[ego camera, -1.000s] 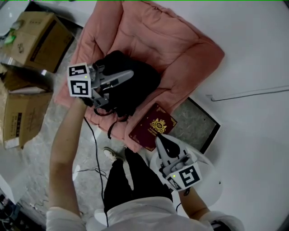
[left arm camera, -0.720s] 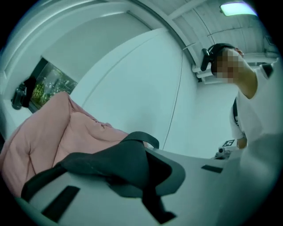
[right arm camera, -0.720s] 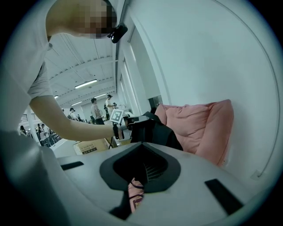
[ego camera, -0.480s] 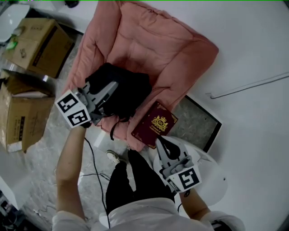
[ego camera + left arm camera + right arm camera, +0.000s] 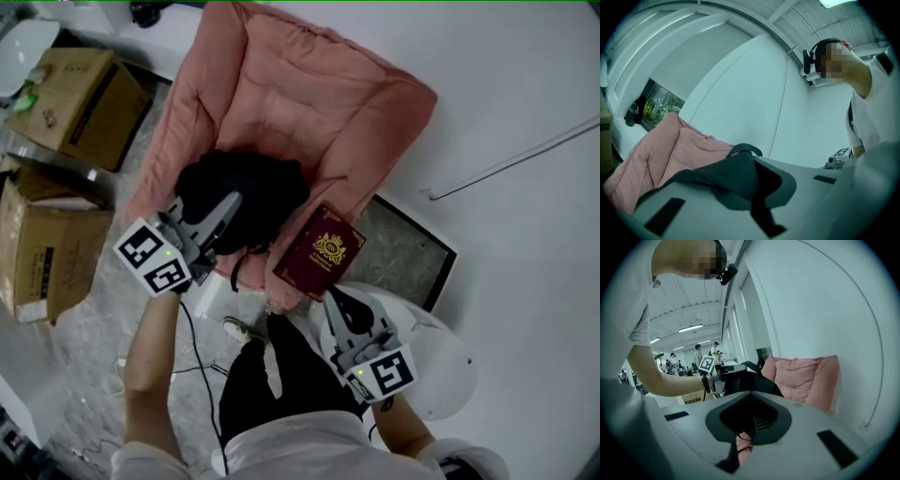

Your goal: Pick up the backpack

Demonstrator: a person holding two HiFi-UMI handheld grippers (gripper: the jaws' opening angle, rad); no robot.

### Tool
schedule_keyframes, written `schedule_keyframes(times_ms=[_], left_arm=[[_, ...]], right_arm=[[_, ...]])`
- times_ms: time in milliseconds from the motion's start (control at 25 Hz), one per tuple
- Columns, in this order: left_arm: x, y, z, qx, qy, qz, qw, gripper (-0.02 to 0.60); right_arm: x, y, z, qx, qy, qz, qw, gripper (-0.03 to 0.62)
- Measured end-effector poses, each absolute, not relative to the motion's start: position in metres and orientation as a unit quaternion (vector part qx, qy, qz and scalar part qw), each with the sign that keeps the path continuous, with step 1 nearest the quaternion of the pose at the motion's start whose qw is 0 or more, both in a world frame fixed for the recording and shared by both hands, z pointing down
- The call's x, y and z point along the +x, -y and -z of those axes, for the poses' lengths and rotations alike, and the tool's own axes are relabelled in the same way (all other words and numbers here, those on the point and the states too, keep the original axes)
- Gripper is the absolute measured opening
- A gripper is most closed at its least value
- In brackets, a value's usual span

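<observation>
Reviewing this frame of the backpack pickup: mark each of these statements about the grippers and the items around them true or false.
1. The left gripper is shut on the black backpack. True.
2. The right gripper holds the maroon booklet. False: its jaws are together with nothing between them.
3. The maroon booklet lies on the pink cushion, beside the backpack. True.
4. In the head view, the cardboard boxes stand right of the cushion. False: they stand to its left.
</observation>
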State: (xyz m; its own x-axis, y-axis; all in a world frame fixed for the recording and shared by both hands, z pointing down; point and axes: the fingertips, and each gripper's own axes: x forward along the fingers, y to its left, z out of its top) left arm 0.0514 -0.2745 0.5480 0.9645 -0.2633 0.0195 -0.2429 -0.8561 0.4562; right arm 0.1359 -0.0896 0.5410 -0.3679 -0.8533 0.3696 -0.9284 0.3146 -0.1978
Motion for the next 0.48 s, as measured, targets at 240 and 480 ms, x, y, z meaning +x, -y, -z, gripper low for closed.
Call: schedule_keyframes(times_ms=[240,480], left_arm=[[0.041,0.267,-0.528,0.965,0.124,0.015,0.229,0.017],[0.024,0.268,-0.490,0.970,0.133,0.022,0.204,0.017]], right_arm=[[0.128,0.079,-0.519,0.565,0.801,-0.177,0.095,0.021],[0.132,0.070,-0.488,0.582,0.793,-0.157,0.093,0.021]])
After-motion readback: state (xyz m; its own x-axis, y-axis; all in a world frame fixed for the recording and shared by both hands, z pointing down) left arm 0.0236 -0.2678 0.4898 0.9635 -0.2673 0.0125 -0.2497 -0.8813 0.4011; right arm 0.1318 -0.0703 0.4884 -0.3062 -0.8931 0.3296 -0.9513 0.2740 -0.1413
